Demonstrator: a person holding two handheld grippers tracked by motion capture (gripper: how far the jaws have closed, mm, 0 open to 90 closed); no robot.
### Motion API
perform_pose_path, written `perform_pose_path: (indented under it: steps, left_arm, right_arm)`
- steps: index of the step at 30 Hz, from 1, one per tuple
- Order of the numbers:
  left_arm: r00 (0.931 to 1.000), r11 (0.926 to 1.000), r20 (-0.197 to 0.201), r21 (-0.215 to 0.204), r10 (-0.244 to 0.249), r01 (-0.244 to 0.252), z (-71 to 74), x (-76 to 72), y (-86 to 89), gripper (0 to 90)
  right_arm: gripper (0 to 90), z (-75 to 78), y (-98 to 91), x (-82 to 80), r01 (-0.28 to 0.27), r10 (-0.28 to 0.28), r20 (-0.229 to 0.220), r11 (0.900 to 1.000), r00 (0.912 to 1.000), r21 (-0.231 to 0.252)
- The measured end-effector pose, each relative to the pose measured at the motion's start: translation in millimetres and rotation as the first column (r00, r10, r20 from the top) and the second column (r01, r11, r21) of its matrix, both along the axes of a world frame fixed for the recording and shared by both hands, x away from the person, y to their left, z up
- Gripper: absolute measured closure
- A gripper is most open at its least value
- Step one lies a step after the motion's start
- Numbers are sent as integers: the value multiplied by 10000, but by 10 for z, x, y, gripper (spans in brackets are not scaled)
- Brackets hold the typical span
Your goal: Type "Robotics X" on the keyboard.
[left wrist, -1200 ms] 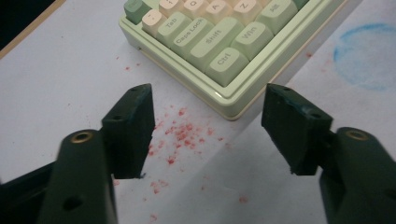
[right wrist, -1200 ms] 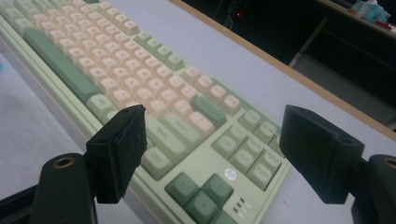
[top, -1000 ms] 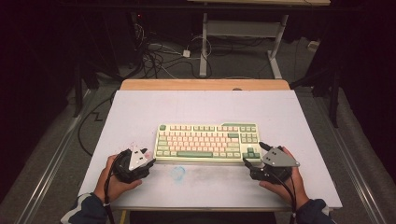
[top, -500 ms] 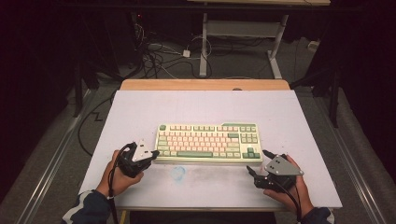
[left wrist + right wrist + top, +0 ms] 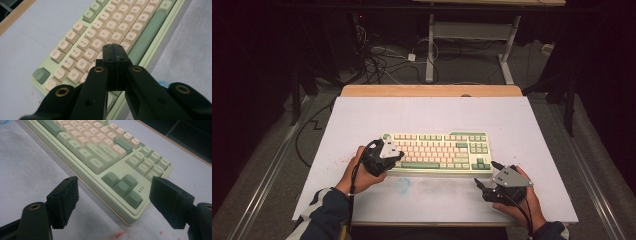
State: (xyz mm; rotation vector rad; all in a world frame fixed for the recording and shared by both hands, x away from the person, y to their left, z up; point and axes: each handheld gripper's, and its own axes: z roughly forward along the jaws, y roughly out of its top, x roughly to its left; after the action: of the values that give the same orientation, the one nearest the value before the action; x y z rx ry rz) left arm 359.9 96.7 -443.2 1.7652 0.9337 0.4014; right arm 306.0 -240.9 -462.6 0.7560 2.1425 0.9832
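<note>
The left gripper (image 5: 398, 159) has just pressed its jaws together with nothing between them and moved from the tabletop (image 5: 362, 120) onto the left end of the keyboard (image 5: 439, 150), which lies across the middle, nearer the front edge. That looks like readiness to poke a key. The right gripper (image 5: 484, 175) rests spread by the keyboard's front right corner, hand low on the tabletop.

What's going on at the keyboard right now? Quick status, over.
Left gripper shut, empty, over the keyboard's letter keys. Right gripper open, empty, off its arrow-key corner. Nothing in the way.
</note>
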Motion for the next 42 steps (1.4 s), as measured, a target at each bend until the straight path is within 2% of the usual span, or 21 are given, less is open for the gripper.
perform_pose_path:
  steps: [4, 10, 12, 16, 22, 24, 27, 29, 33, 35, 42]
  left_arm:
    - [9997, 9994, -217, 333, -121, 129, -64, 65, -93, 871]
    - [9988, 9988, -456, 442, -197, 217, -141, 119, -178, 868]
    - [9988, 9980, -455, 595, -183, 210, -172, 129, -202, 867]
    - [9985, 9968, -511, 764, -189, 227, -214, 139, -226, 865]
    - [9987, 9972, -503, 732, -109, 145, -229, 161, -223, 859]
    - [9979, 9962, -641, 857, -123, 178, -254, 168, -226, 865]
    - [9986, 9962, -512, 851, -127, 170, -260, 166, -228, 868]
    - [9988, 9965, -473, 816, -118, 156, -255, 161, -226, 848]
    - [9999, 9970, -87, 764, -90, 96, -216, 144, -209, 804]
    - [9998, 9976, -69, 663, -200, 204, -198, 133, -195, 777]
    - [9974, 9994, 724, 341, -58, 33, -139, 79, -140, 502]
  right_arm:
    - [248, -3, -3, -1, -2, 1, -45, 10000, 10000, -45]
    - [250, -5, 1, -1, -41, 41, -81, 10000, 10000, -69]
    - [250, -7, 3, 1, -47, 46, -89, 9999, 9999, -115]
    - [251, -8, 3, -1, -58, 57, -105, 9999, 9999, -125]
    - [252, -10, 9, 1, -103, 101, -94, 9998, 9999, -151]
    - [253, -12, 12, 1, -144, 142, -112, 9997, 9998, -178]
    - [253, -16, 16, 0, -143, 140, -137, 9997, 9998, -210]
    - [254, -15, 15, 0, -123, 120, -137, 9997, 9998, -219]
    - [253, -9, 9, 1, -114, 112, -109, 9997, 9999, -199]
    - [254, -9, 8, 1, -112, 110, -112, 9997, 9999, -202]
    - [253, -6, 3, 2, -69, 66, -154, 9999, 9999, -149]
